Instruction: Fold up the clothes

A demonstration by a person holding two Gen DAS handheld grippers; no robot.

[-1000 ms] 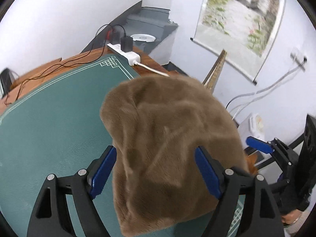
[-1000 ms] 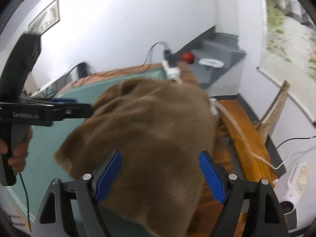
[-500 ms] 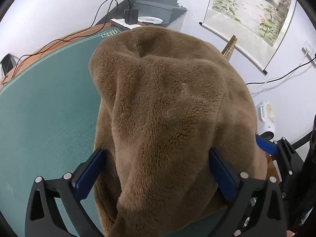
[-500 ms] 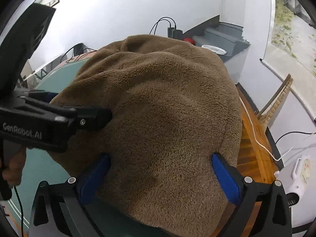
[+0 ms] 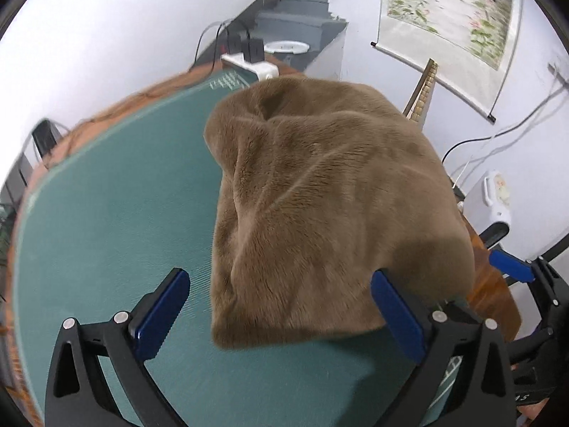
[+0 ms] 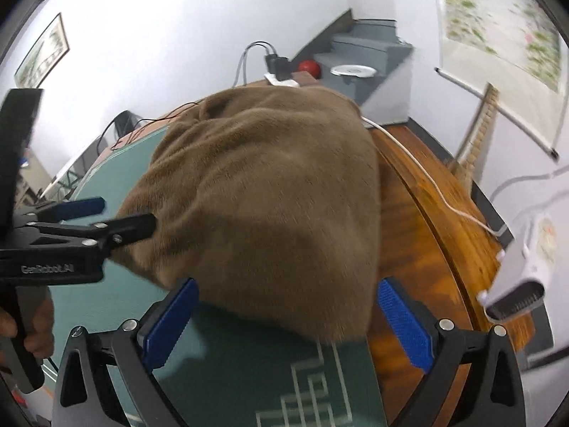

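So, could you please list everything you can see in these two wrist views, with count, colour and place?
Fleece garment: one, brown, bundled on the mat, its right side over the wooden edge.
Mat: one, teal with a pale border pattern, covering the table.
Table: one, brown wood, edge bare to the right of the mat.
Power strip: one, white, with black plugs, far table edge.
Ball: one, red, beyond the table.
Steps: grey, far corner.
Scroll painting: one, right wall.
Left gripper: fingers black with blue pads, open.
Right gripper: same colours, open.
Hand: one, on the left gripper's handle.
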